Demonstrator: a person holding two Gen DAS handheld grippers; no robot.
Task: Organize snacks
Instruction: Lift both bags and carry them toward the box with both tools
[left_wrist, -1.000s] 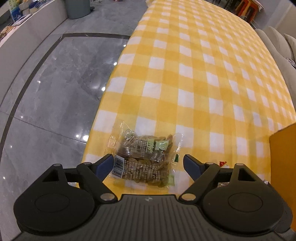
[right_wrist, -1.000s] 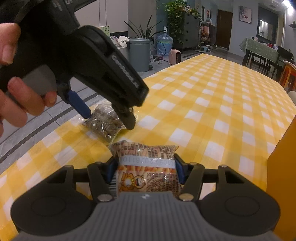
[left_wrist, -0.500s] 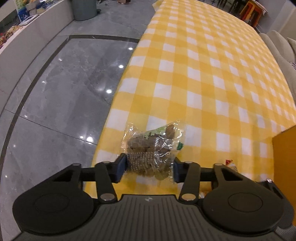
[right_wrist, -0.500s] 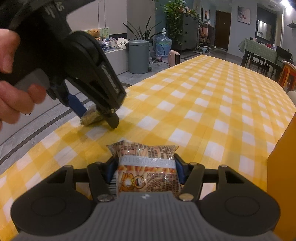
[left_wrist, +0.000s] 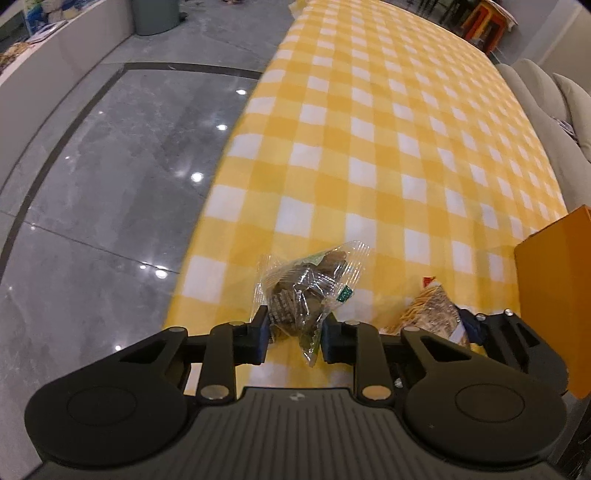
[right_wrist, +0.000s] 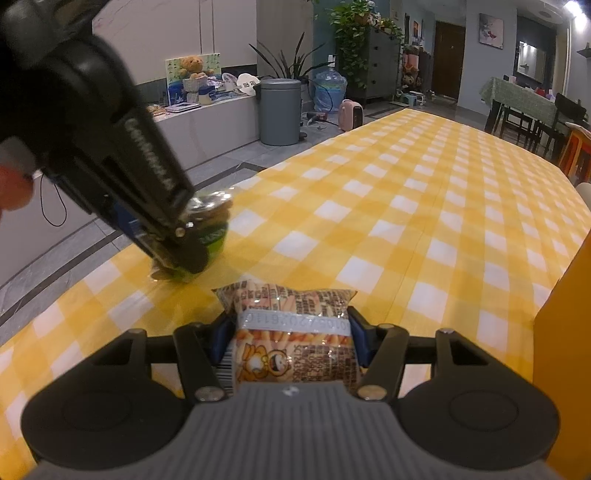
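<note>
My left gripper (left_wrist: 293, 334) is shut on a clear snack bag of brown biscuits (left_wrist: 308, 290) and holds it just above the yellow checked tablecloth (left_wrist: 388, 147), near the table's left edge. In the right wrist view the left gripper (right_wrist: 177, 247) shows at left with that bag (right_wrist: 212, 221) in its jaws. My right gripper (right_wrist: 291, 343) is shut on an orange snack pack with a cartoon face (right_wrist: 291, 332), low over the cloth. That pack (left_wrist: 430, 310) also shows in the left wrist view, at lower right.
An orange box (left_wrist: 554, 291) stands at the right, close to both grippers; its wall (right_wrist: 565, 325) shows in the right wrist view. Grey tiled floor (left_wrist: 103, 184) lies left of the table. A grey bin (right_wrist: 279, 110) and a counter stand beyond.
My left gripper closed on the biscuit bag, lifted it off the cloth and moved right, toward the right gripper. The right gripper kept its hold and stayed about still.
</note>
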